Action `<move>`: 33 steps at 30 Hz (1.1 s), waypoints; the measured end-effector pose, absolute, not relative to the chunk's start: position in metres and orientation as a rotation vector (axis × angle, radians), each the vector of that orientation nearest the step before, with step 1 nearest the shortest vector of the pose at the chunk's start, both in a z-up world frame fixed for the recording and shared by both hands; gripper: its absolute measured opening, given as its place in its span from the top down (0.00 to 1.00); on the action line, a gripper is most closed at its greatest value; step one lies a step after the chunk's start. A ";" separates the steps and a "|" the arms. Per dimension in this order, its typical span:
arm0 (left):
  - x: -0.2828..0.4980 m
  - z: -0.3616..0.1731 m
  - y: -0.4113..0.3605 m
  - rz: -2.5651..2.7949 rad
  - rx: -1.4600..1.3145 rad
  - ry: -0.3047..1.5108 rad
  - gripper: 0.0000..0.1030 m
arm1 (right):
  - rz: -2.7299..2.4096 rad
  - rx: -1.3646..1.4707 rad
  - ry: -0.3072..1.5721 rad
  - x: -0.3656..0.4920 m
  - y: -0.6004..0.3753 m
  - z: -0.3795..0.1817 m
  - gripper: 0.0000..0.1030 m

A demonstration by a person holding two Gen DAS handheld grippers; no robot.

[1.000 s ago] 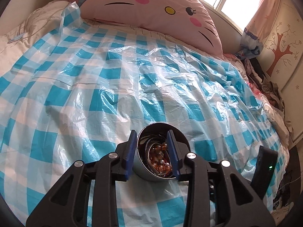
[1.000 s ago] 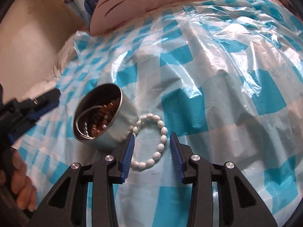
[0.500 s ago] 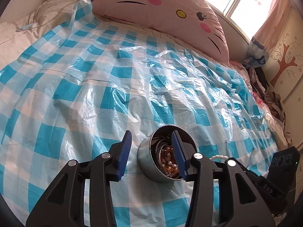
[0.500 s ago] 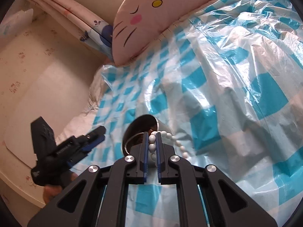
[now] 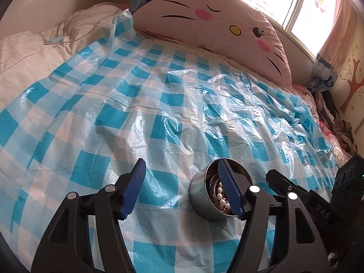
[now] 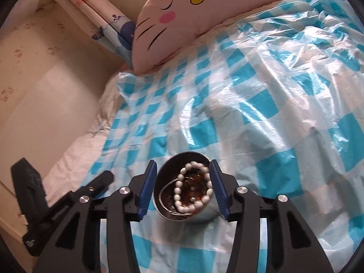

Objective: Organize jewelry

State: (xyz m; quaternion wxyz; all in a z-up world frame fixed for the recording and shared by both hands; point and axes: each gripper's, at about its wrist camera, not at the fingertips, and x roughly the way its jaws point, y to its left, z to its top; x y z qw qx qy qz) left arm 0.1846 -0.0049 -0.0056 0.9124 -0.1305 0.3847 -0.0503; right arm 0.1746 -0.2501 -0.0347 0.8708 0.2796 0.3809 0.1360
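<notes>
A round metal tin (image 6: 200, 213) stands on the blue-checked plastic sheet (image 6: 261, 104). A white bead bracelet (image 6: 193, 186) lies inside it on brown beads (image 6: 192, 195) and a silver bangle. My right gripper (image 6: 183, 190) is open just above the tin, its jaws either side of the opening, holding nothing. In the left wrist view the tin (image 5: 202, 195) sits behind my right fingertip, with white beads (image 5: 221, 198) showing inside. My left gripper (image 5: 182, 188) is open and empty, to the tin's left. The right gripper's body (image 5: 302, 195) shows at the right.
A pink cat-face pillow (image 5: 218, 25) lies at the head of the bed. White bedding (image 5: 34, 52) lies at the left, a wall (image 6: 45, 86) beyond it. Clothes (image 5: 339, 122) are piled at the bed's right edge. The left gripper's body (image 6: 68, 204) is at the left.
My right gripper carried the white bracelet over the tin and opened; the bracelet now lies inside. My left gripper opened wider and drew back to the tin's left.
</notes>
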 end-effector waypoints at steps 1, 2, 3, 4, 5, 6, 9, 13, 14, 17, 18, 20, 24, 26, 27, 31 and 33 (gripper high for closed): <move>0.178 0.000 -0.007 -0.099 -0.251 0.779 0.35 | 0.266 0.556 0.790 0.166 -0.249 -0.032 0.53; 0.169 0.006 -0.008 -0.089 -0.227 0.763 0.29 | 0.246 0.515 0.782 0.155 -0.247 -0.027 0.52; 0.159 0.010 -0.010 -0.078 -0.202 0.747 0.22 | 0.223 0.466 0.777 0.144 -0.244 -0.022 0.48; 0.147 0.014 -0.011 -0.065 -0.175 0.733 0.17 | 0.207 0.420 0.771 0.132 -0.241 -0.019 0.46; 0.134 0.016 -0.012 -0.053 -0.145 0.722 0.15 | 0.189 0.371 0.768 0.119 -0.238 -0.016 0.41; 0.122 0.017 -0.014 -0.048 -0.117 0.720 0.14 | 0.165 0.321 0.763 0.104 -0.235 -0.013 0.34; 0.087 0.015 -0.022 -0.050 -0.024 0.740 0.14 | 0.125 0.207 0.750 0.062 -0.228 -0.010 0.27; 0.043 0.010 -0.027 -0.051 0.058 0.753 0.10 | 0.059 0.085 0.732 0.014 -0.220 -0.012 0.12; 0.034 0.009 -0.027 -0.048 0.073 0.756 0.09 | 0.045 0.067 0.727 0.005 -0.218 -0.014 0.11; 0.013 0.009 -0.023 -0.054 0.069 0.762 0.08 | 0.006 0.073 0.687 -0.018 -0.222 -0.008 0.07; 0.007 0.008 -0.022 -0.053 0.075 0.767 0.07 | -0.005 0.086 0.684 -0.024 -0.224 -0.008 0.07; -0.002 0.008 -0.019 -0.039 0.085 0.761 0.07 | -0.015 0.095 0.696 -0.034 -0.224 -0.010 0.07; -0.016 0.009 -0.017 -0.023 0.082 0.721 0.07 | -0.036 0.072 0.660 -0.048 -0.221 -0.007 0.07; -0.016 0.008 -0.019 -0.025 0.095 0.722 0.07 | -0.050 0.065 0.669 -0.045 -0.220 -0.008 0.07; -0.016 0.007 -0.021 -0.019 0.101 0.725 0.07 | -0.053 0.067 0.677 -0.044 -0.220 -0.009 0.07; -0.019 0.007 -0.025 -0.020 0.117 0.709 0.07 | -0.056 0.079 0.669 -0.046 -0.223 -0.009 0.07; -0.019 0.007 -0.027 -0.019 0.126 0.704 0.07 | -0.062 0.072 0.660 -0.048 -0.222 -0.008 0.07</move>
